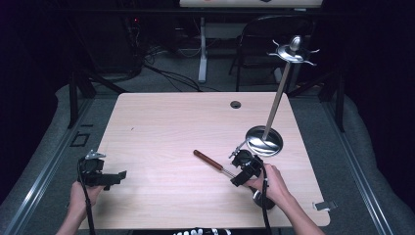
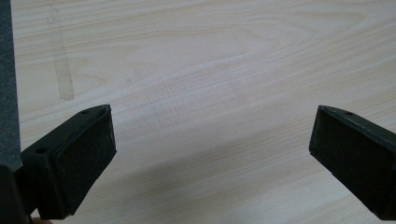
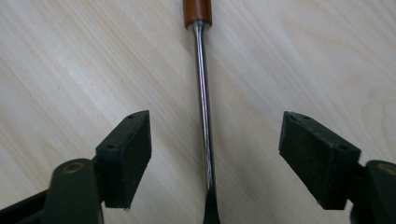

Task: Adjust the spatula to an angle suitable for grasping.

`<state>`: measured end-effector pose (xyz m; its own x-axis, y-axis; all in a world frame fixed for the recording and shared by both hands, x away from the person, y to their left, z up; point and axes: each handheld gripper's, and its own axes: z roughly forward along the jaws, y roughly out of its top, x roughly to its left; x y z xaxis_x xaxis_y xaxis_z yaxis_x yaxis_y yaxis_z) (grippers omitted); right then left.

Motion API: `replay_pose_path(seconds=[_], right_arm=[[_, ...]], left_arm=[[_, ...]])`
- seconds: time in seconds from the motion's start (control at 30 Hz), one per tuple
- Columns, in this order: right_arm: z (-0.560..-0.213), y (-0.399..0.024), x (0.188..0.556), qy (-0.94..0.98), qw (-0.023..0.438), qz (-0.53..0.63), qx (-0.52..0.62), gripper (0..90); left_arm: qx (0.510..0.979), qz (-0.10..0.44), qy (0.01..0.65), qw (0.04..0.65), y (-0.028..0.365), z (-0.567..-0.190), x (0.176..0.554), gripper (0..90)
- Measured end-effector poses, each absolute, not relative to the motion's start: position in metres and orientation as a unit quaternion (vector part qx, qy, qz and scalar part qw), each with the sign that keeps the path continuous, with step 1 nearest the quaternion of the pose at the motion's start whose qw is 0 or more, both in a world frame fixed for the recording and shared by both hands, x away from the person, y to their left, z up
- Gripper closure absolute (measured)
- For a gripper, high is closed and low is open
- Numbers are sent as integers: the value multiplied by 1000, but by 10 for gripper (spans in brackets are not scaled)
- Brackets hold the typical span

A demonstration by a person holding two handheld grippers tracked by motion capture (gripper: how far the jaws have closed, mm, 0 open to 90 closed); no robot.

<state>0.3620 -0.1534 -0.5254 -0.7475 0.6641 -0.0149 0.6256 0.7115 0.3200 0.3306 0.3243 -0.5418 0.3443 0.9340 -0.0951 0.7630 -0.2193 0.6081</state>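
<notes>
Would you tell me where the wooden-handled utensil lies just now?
In the high view, the utensil lies right of table centre, its metal shaft between the open right gripper jaws.

Your left hand [image 1: 80, 195] comes in from the bottom edge and holds the left gripper [image 1: 115, 177] low, well apart from your other hand, its jaws pointing across toward the right gripper. In the left gripper view the left gripper [image 2: 212, 154] has its two black jaws spread wide with nothing between them.

Your right hand [image 1: 274, 186] wraps the body of the right gripper [image 1: 243, 164], forearm angled in from the lower right, the jaws aimed away from you and to the left. In the right gripper view the right gripper [image 3: 215, 149] stands with its jaws parted, their pads touching nothing.
</notes>
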Motion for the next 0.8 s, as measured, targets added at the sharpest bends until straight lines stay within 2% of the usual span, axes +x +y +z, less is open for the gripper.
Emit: replay_pose_path(seconds=[0.07,0.27,0.3,0.33,0.5,0.53,0.73,0.8], right_arm=[[-525,-148,365,921,68,159,349,261],[-525,-130,372,928,67,154,332,447],[-527,-125,375,930,70,147,328,501],[-527,-125,375,930,70,147,328,501],[-533,-114,383,934,62,137,323,629],[-533,-114,383,934,62,137,323,629],[-536,-104,388,938,64,120,319,757],[-537,-104,388,939,64,117,318,766]], left_arm=[[769,149,550,289,324,-542,331,3],[771,146,550,286,323,-542,331,3],[771,146,550,286,323,-542,331,3],[771,147,549,285,323,-542,331,3],[770,148,552,285,323,-543,331,3],[770,148,552,285,323,-543,331,4],[770,148,551,285,323,-543,331,4],[769,149,552,286,323,-543,331,4]])
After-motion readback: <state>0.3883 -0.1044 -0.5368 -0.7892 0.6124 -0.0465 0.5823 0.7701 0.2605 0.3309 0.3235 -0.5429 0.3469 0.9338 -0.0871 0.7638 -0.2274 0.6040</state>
